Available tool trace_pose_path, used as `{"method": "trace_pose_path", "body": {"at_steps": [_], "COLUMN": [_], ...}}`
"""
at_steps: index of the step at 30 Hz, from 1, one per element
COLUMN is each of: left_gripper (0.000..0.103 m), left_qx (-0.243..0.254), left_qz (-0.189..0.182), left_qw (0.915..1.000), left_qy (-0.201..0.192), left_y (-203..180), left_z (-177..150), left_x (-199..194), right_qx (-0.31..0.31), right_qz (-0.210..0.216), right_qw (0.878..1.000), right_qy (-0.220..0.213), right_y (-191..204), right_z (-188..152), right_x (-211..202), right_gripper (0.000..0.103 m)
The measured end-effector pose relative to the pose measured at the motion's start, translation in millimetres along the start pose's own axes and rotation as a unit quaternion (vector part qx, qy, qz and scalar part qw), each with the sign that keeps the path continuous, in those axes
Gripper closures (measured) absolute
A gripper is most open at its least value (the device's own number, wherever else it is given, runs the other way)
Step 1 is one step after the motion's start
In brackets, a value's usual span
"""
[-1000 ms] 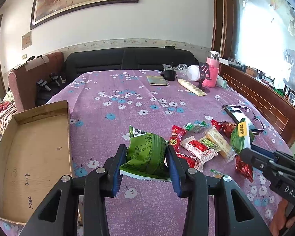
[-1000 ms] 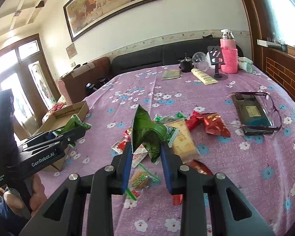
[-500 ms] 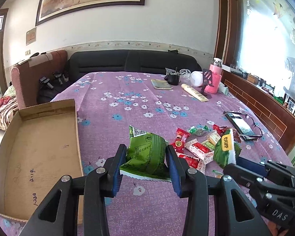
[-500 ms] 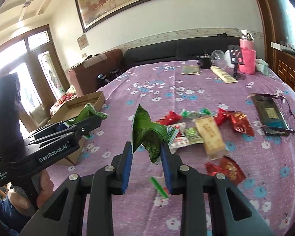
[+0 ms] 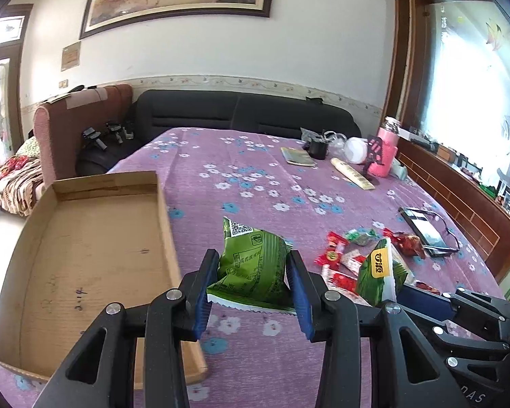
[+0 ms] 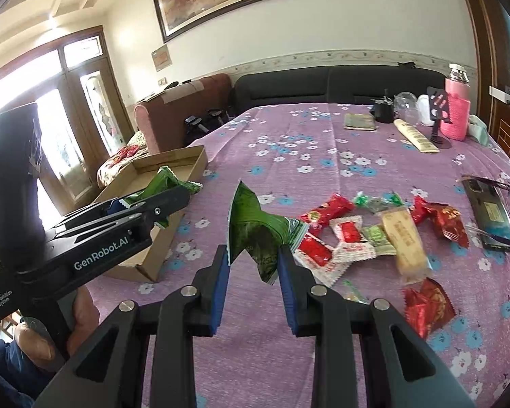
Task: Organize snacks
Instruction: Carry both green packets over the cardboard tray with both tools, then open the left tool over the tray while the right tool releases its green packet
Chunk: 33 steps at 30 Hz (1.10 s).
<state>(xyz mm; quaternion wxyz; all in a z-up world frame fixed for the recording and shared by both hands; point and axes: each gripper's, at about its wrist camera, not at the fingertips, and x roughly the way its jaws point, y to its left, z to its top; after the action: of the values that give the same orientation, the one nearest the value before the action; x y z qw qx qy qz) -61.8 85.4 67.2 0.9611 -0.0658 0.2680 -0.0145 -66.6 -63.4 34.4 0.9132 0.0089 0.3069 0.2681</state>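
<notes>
Both jaws gripped 1 green snack packet each: left gripper [image 5: 251,292] beside the empty cardboard tray [image 5: 166,210], right gripper [image 6: 253,284] over the desk [image 6: 289,142]. Roughly 10 loose snacks [image 6: 367,234] remained unsorted.

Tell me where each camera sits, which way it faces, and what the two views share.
Left wrist: sits on the left tool, facing across the purple table toward the sofa; its fingers clamp a green snack packet beside the cardboard box; the right tool shows lower right.
Right wrist: sits on the right tool, facing the same way; it clamps a second green packet; the left tool and a hand show at left.
Shared: box, loose snack pile, sofa, painting.
</notes>
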Motion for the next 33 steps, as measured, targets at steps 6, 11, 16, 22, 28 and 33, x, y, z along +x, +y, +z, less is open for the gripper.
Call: {"method": "trace_pose_path", "body": {"at_steps": [6, 11, 16, 22, 28, 33], "left_gripper": [0.06, 0.06, 0.06, 0.06, 0.06, 0.059], "left_qx": [-0.029, -0.061, -0.087, -0.165, -0.171, -0.158], "left_qz": [0.028, 0.068, 0.119, 0.129, 0.124, 0.13], "left_qw": [0.9991, 0.9957, 0.9889, 0.9776, 0.9766, 0.9776], "left_qy": [-0.009, -0.013, -0.016, 0.023, 0.043, 0.048], "left_y": [34.8, 73.9, 109.3, 153.0, 155.1, 151.0], "left_z": [0.6, -3.2, -7.6, -11.8, -12.3, -10.8], "left_x": [-7.5, -15.3, -20.8, -10.6, 0.9, 5.3], "right_qx": [-0.017, -0.04, -0.062, -0.087, -0.077, -0.07], "right_qz": [0.026, 0.052, 0.092, 0.131, 0.148, 0.155], "right_qw": [1.0, 0.998, 0.994, 0.987, 0.982, 0.98], "right_qy": [0.004, 0.005, 0.015, 0.042, 0.084, 0.101], "right_y": [21.0, 47.3, 79.0, 115.8, 123.8, 120.1], "right_z": [11.3, 20.0, 31.0, 36.6, 25.5, 15.9], "right_x": [12.1, 22.1, 38.3, 70.7, 109.3, 122.6], "right_gripper": [0.075, 0.075, 0.075, 0.075, 0.075, 0.075]}}
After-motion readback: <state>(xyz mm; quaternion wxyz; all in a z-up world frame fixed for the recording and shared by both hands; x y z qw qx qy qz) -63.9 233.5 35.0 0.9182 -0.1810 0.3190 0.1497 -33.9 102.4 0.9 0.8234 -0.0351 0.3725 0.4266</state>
